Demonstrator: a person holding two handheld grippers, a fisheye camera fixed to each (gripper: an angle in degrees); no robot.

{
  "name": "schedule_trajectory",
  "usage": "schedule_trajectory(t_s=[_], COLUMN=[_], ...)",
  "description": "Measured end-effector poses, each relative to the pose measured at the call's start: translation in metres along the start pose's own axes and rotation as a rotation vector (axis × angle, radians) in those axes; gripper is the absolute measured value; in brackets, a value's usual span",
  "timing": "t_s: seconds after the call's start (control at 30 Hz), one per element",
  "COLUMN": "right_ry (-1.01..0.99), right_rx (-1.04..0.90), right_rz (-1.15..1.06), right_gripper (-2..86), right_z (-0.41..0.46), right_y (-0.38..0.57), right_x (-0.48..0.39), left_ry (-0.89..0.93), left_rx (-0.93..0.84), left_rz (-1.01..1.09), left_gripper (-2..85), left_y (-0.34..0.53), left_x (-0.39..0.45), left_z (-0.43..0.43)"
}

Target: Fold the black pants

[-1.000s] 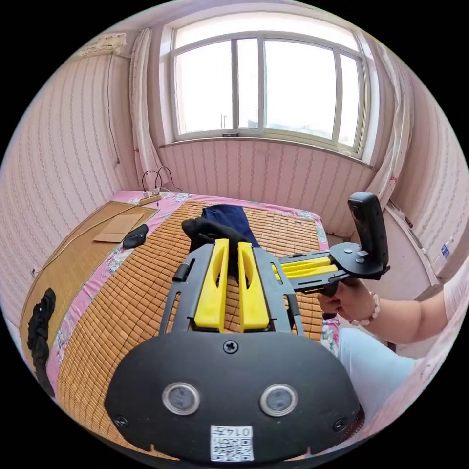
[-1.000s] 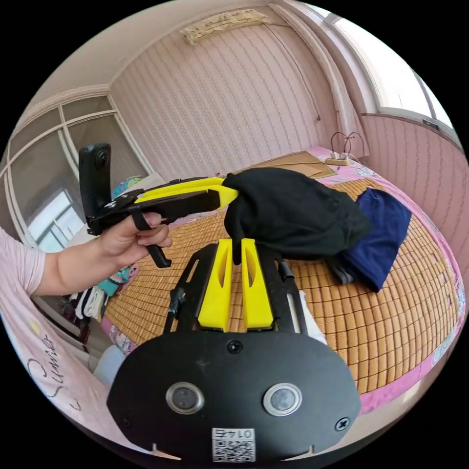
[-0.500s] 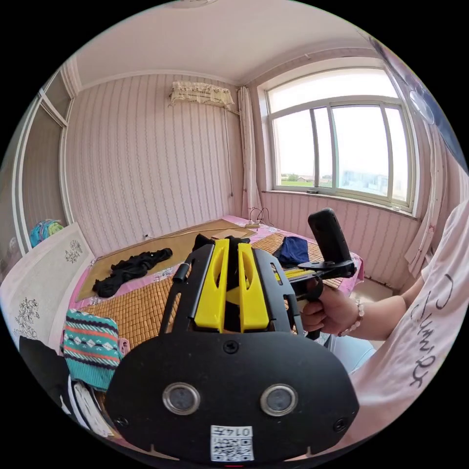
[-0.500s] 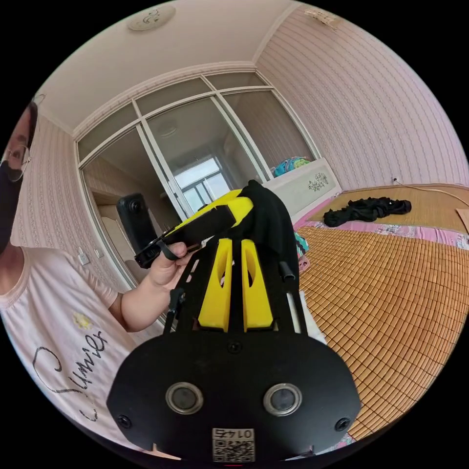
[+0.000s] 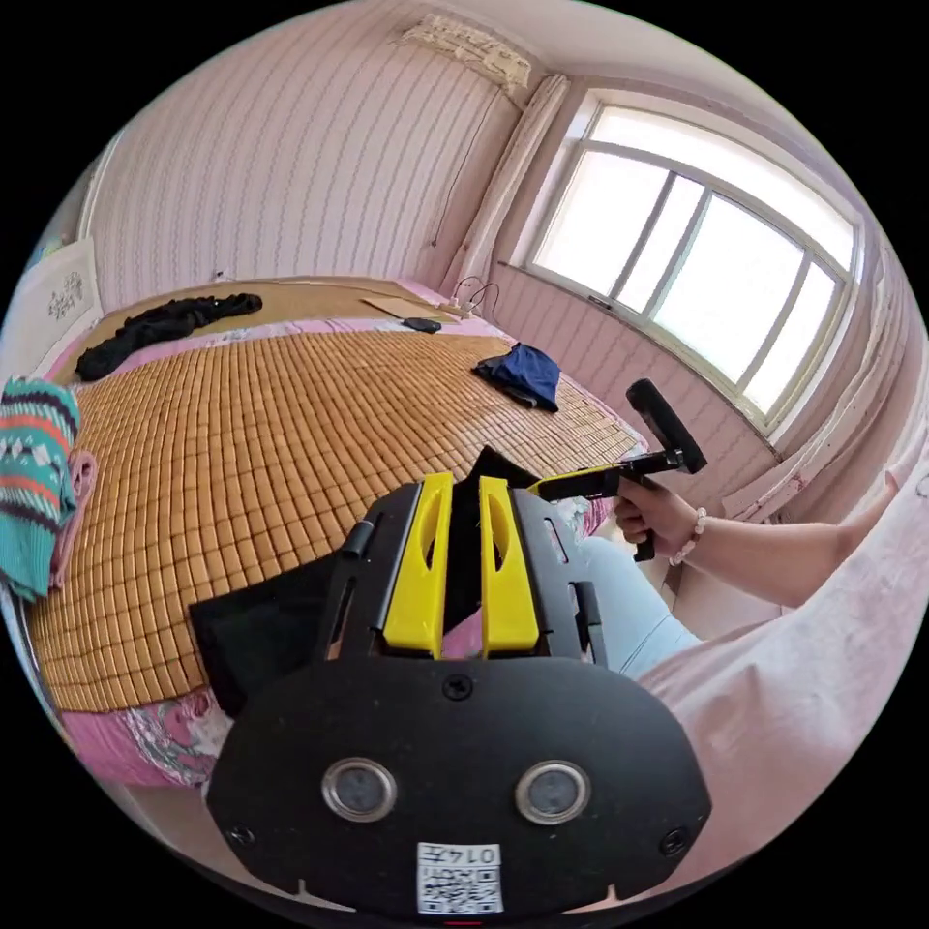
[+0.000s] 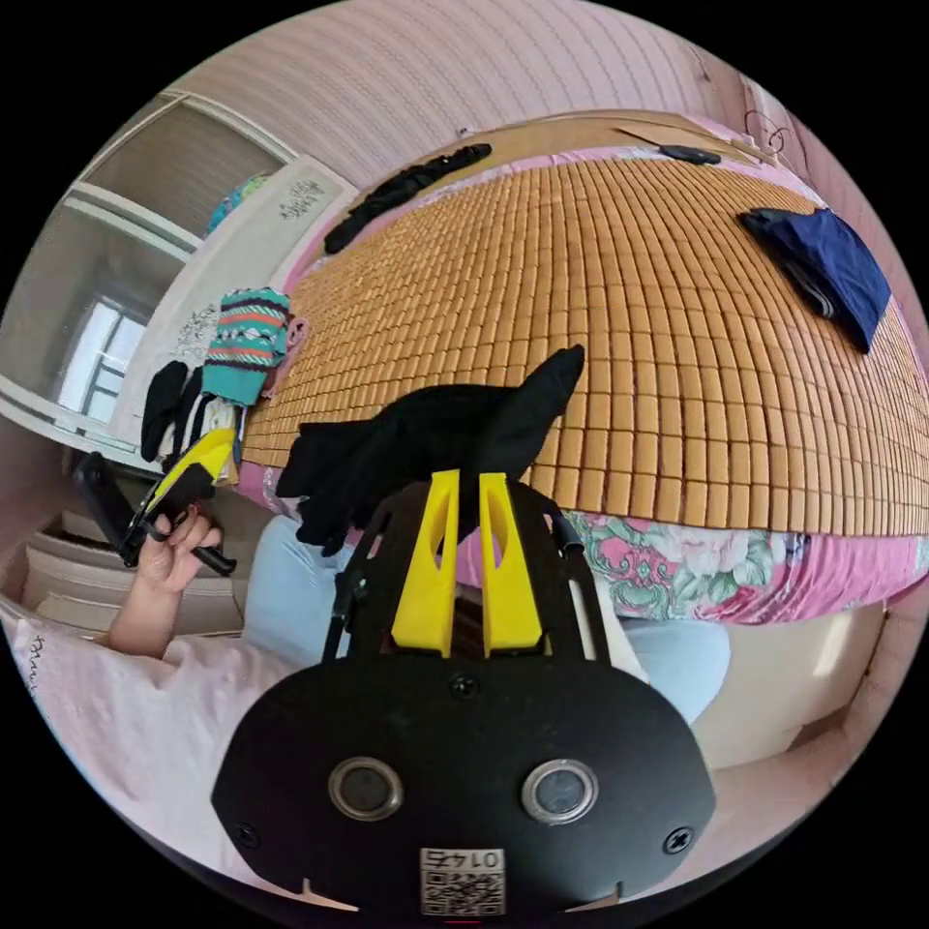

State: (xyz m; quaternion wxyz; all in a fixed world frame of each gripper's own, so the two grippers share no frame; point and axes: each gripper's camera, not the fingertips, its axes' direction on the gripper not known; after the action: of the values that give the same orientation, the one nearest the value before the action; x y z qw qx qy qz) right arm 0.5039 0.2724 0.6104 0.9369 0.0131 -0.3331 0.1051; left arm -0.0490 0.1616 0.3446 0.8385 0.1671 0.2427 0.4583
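Observation:
The black pants lie crumpled on the near edge of the bamboo-mat bed, one end drooping over a person's lap. My right gripper is shut on a fold of them. In the left gripper view the right gripper pinches a raised corner of the pants. My left gripper has its jaws close together, with the black cloth showing behind the gap. In the right gripper view the left gripper is in a hand, a little apart from the pants' end.
A folded navy garment lies on the mat toward the window. Another black garment is by the far wall. A striped knit piece sits at the headboard end. The person's legs press against the bed edge.
Both grippers carried the pants from beside the navy garment, up through the air, down to the bed's near edge. The left gripper, earlier clamped on the cloth, now sits apart from it.

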Motion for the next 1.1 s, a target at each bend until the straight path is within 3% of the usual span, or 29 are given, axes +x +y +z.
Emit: schedule_trajectory(t_s=[0.1, 0.3, 0.4, 0.47, 0.63, 0.73, 0.8, 0.9, 0.97, 1.1], right_ry=[0.049, 0.228, 0.072, -0.057, -0.057, -0.005, 0.057, -0.050, -0.174, -0.131], right_rx=[-0.040, 0.130, 0.088, -0.052, -0.203, -0.330, -0.317, -0.348, -0.289, -0.087], right_rz=[0.075, 0.067, -0.107, -0.187, -0.210, -0.135, -0.157, -0.160, -0.146, -0.145], right_gripper=[4.7, 4.9, 6.6, 9.4, 12.5, 8.3, 3.7, 0.3, 0.0, 0.2], right_z=[0.011, -0.005, 0.023, 0.067, 0.147, 0.192, 0.198, 0.196, 0.168, 0.087], right_y=[0.004, -0.013, -0.035, -0.056, -0.093, -0.112, -0.118, -0.128, -0.133, -0.137], right_x=[0.020, -0.013, -0.059, -0.092, -0.131, -0.132, -0.133, -0.122, -0.106, -0.073], left_ry=[-0.124, -0.326, -0.343, -0.358, -0.377, -0.415, -0.454, -0.399, -0.385, -0.335], left_rx=[-0.079, -0.124, -0.113, -0.105, -0.215, -0.354, -0.363, -0.363, -0.299, -0.078], left_rz=[-0.198, -0.456, -0.456, -0.432, -0.402, -0.365, -0.307, -0.320, -0.332, -0.266], left_gripper=[5.2, 5.7, 7.6, 8.2, 10.5, 9.1, 6.5, 3.8, 3.5, 3.3], left_y=[0.066, 0.130, 0.123, 0.112, 0.089, 0.095, 0.096, 0.096, 0.094, 0.072], left_x=[-0.050, -0.126, -0.139, -0.141, -0.155, -0.161, -0.156, -0.157, -0.155, -0.136], left_z=[-0.023, -0.063, -0.057, -0.048, 0.001, 0.032, 0.033, 0.025, 0.009, -0.047])
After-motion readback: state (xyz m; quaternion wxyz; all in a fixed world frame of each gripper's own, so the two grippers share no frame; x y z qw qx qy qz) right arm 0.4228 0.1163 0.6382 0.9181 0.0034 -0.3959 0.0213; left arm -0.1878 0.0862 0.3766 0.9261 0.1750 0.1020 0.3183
